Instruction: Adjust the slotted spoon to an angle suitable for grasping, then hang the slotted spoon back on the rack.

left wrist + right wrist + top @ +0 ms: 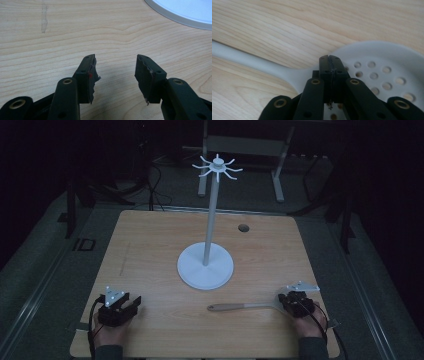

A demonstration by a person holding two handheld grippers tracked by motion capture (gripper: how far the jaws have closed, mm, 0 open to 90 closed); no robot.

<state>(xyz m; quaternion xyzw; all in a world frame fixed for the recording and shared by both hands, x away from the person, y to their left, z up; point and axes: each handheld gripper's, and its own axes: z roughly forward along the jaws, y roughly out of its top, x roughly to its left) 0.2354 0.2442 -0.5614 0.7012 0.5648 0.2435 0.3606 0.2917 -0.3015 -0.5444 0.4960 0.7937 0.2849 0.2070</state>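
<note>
A white hook stand (205, 265) rises from a round base at the table's middle, with curved hooks (218, 167) at its top. A pale slotted spoon (240, 307) lies flat near the front edge, handle pointing left. My right gripper (292, 301) sits over the spoon's perforated bowl (382, 72). In the right gripper view, my right gripper (329, 58) has its jaws pressed together with nothing between them. My left gripper (127, 304) rests at the front left. It stands open (115, 67) over bare wood, with the stand's base (185, 12) ahead to the right.
The wooden table (150, 250) has a small round hole (243, 227) at the back right. Dark floor, cables and table legs lie beyond the far edge. A faint scuff (44, 17) marks the wood ahead of the left gripper.
</note>
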